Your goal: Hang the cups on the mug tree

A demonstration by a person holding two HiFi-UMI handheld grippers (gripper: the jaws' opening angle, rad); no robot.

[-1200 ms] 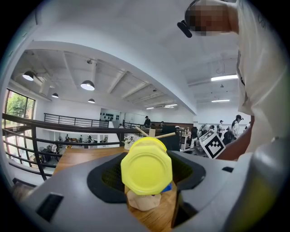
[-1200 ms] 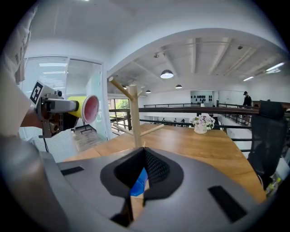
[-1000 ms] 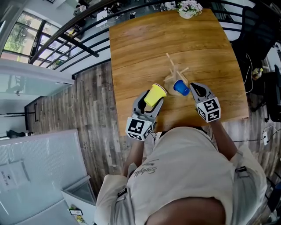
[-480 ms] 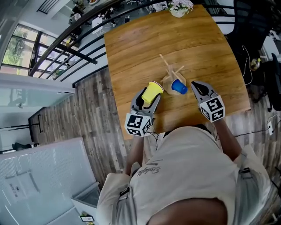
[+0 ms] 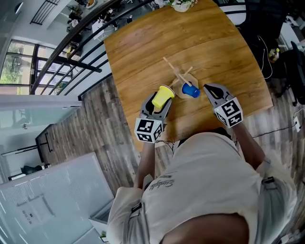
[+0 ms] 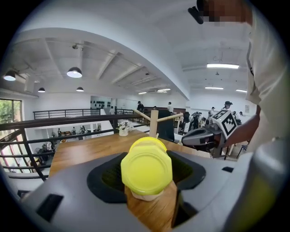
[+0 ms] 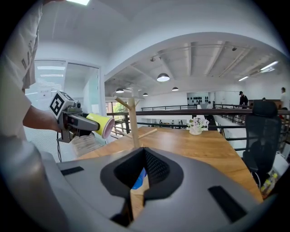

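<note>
A yellow cup lies sideways in my left gripper, which is shut on it just left of the wooden mug tree. In the left gripper view the cup's yellow bottom fills the space between the jaws, with the mug tree beyond it. A blue cup sits against the tree low down by its base; whether it hangs on a peg is unclear. My right gripper is shut and holds nothing, a short way right of the blue cup, and a sliver of blue cup shows past its jaws.
The wooden table has a flower vase at its far edge. A black railing runs along the left and far sides, with plank floor below. A black office chair stands to the right. My body covers the table's near edge.
The head camera has shifted, so the table sits higher and further left in view. Both grippers keep about the same places beside the tree; the right one has eased slightly away from the blue cup.
</note>
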